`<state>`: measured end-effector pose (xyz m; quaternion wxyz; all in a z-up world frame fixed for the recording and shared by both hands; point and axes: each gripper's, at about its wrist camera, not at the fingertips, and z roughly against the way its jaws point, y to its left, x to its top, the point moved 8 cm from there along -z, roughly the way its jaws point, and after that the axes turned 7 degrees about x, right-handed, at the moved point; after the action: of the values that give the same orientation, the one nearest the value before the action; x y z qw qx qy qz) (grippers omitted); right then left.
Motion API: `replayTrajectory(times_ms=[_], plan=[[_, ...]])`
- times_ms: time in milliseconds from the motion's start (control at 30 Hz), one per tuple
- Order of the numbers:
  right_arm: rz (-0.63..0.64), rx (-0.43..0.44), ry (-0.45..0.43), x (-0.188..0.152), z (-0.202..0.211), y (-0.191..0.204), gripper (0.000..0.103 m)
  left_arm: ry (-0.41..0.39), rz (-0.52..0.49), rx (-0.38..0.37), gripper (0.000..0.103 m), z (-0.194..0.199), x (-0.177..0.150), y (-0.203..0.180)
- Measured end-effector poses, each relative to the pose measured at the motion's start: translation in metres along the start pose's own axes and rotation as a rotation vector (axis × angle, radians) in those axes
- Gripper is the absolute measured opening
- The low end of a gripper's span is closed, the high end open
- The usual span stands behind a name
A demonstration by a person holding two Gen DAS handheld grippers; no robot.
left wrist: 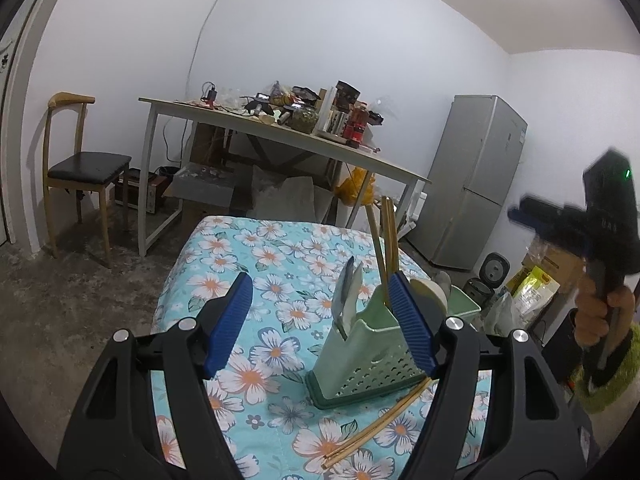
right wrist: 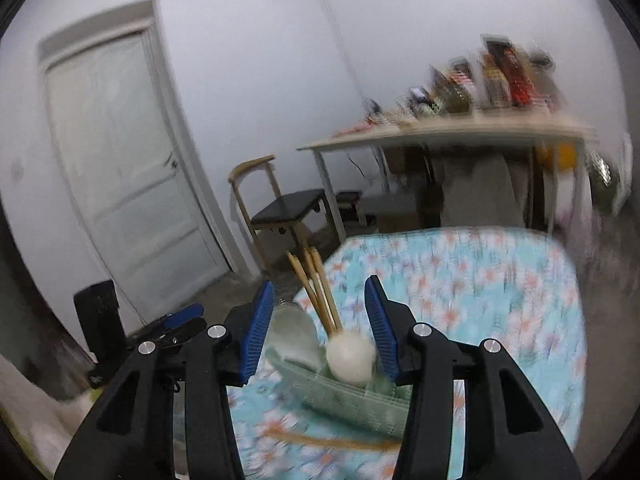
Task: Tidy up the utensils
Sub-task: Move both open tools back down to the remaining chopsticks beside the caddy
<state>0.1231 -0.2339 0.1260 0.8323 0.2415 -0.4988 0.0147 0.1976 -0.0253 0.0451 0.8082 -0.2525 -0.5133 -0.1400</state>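
Note:
A pale green utensil holder [left wrist: 360, 364] stands on the floral tablecloth [left wrist: 256, 256]. In it are upright wooden chopsticks [left wrist: 386, 248], metal spoons [left wrist: 348, 296] and a white round ladle [left wrist: 430, 296]. A loose pair of chopsticks [left wrist: 380, 428] lies flat in front of the holder. My left gripper [left wrist: 320, 284] is open just before the holder, with nothing between its pads. My right gripper [right wrist: 320, 284] is open above the holder [right wrist: 352, 400], over the white ladle [right wrist: 351, 354] and the chopsticks [right wrist: 316, 292], touching neither. The right wrist view is blurred. A hand in a fuzzy green sleeve [left wrist: 612, 380] holds the right gripper [left wrist: 560, 220].
Behind stands a cluttered white table [left wrist: 280, 136] with boxes under it, and a wooden chair [left wrist: 80, 168] to its left. A grey fridge [left wrist: 476, 184] and a rice cooker [left wrist: 486, 280] are at the right. A white door [right wrist: 120, 160] shows at the left.

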Motion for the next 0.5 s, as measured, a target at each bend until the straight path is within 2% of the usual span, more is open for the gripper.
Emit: replayTrajectory(times_ms=[200, 433, 500], plan=[[-0.308, -0.011, 0.040, -0.076, 0.011, -0.046, 0.047, 0.072, -0.043, -0.049, 0.071, -0.009, -0.020, -0.007], [-0.732, 0.032, 0.111, -0.183, -0.011, -0.090, 0.045, 0.208, -0.152, -0.112, 0.071, -0.025, -0.069, -0.028], [-0.798, 0.029, 0.123, -0.201, -0.017, -0.095, 0.044, 0.275, -0.224, -0.132, 0.061, -0.032, -0.093, -0.042]])
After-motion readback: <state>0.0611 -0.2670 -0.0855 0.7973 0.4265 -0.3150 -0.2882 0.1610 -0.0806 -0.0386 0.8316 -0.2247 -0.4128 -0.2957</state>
